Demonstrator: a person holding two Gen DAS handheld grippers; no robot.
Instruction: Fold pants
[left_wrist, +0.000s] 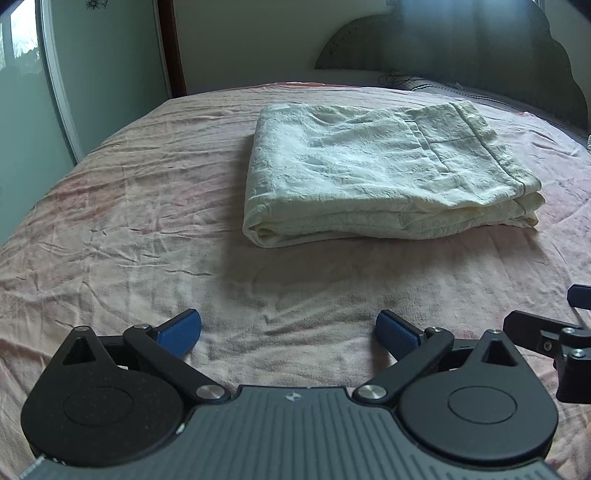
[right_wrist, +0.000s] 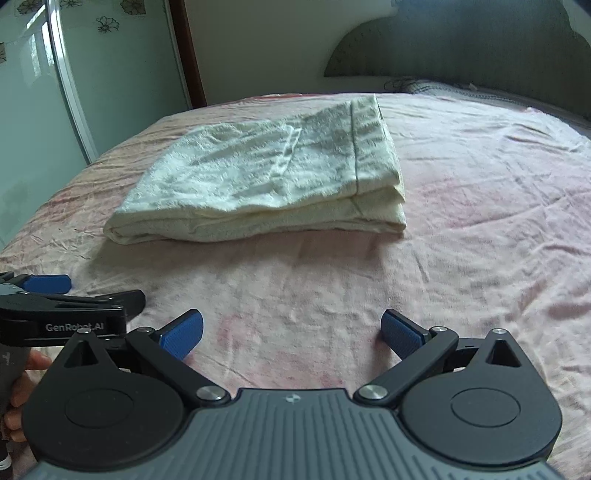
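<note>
Cream pants (left_wrist: 384, 173) lie folded into a thick rectangle on the pink bed sheet (left_wrist: 129, 206), ahead of both grippers. They also show in the right wrist view (right_wrist: 266, 173), left of centre. My left gripper (left_wrist: 288, 332) is open and empty, held over the sheet short of the pants' near edge. My right gripper (right_wrist: 291, 332) is open and empty too, over bare sheet in front of the pants. Each gripper shows at the edge of the other's view: the right one (left_wrist: 554, 332) and the left one (right_wrist: 55, 299).
A grey padded headboard (left_wrist: 461, 44) stands at the far right with a patterned pillow (left_wrist: 424, 83) below it. A frosted glass sliding door (left_wrist: 44, 92) runs along the left of the bed. A hand (right_wrist: 22, 384) holds the left gripper's handle.
</note>
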